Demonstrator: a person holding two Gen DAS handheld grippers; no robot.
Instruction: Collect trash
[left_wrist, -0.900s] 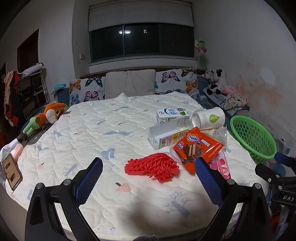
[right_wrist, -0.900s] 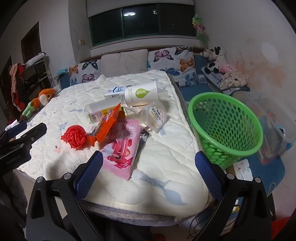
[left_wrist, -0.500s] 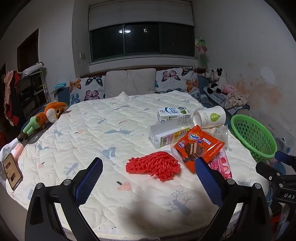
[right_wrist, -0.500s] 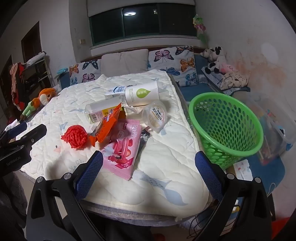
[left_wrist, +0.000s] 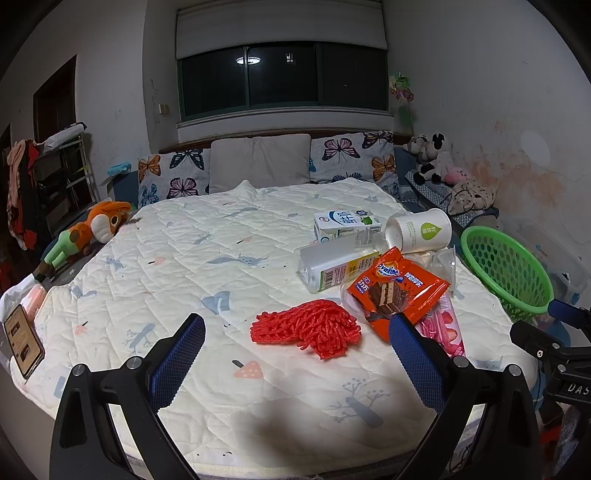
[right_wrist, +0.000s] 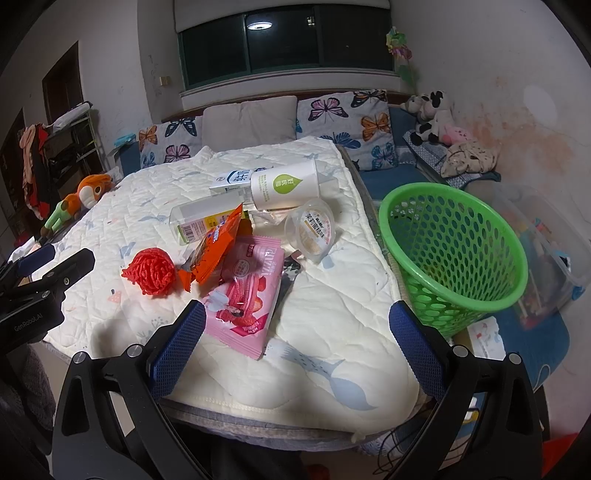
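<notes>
Left gripper (left_wrist: 295, 354) has crept toward the knobbly red mesh (left_wrist: 306, 328); both it and right gripper (right_wrist: 295, 343) gape empty.

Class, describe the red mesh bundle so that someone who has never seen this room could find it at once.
Start at the bed with the white quilt, then find the trash pile near the side where the green basket stands. The red mesh lies at the pile's outer edge, beside the orange wrapper. It alone is a soft, knobbly net with no print.
</notes>
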